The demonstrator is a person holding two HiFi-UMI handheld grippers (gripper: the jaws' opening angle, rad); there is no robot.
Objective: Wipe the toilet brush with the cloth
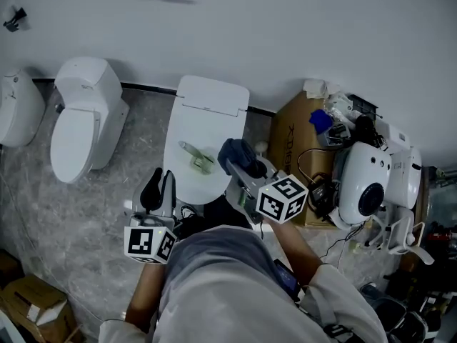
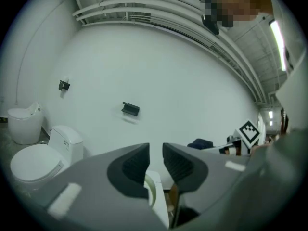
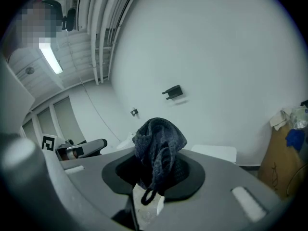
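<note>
Jaws of right gripper (image 3: pixel 155 171) clamped on cloth (image 3: pixel 159 138); left gripper (image 2: pixel 155 160) narrowly parted, empty. Green toilet brush (image 1: pixel 198 159) lies at cloth's 9 o'clock.

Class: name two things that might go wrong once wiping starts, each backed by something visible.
The brush lies loose on the toilet lid while the left gripper is empty, so a wipe may push it off. The cloth sits bunched in the right gripper, a loop dangling; it may snag.

A closed white toilet (image 1: pixel 207 113) stands against the wall (image 1: pixel 321 20), another toilet (image 1: pixel 78 123) to its left, a cardboard box (image 1: pixel 289 138) and white appliance (image 1: pixel 364 188) to its right.
</note>
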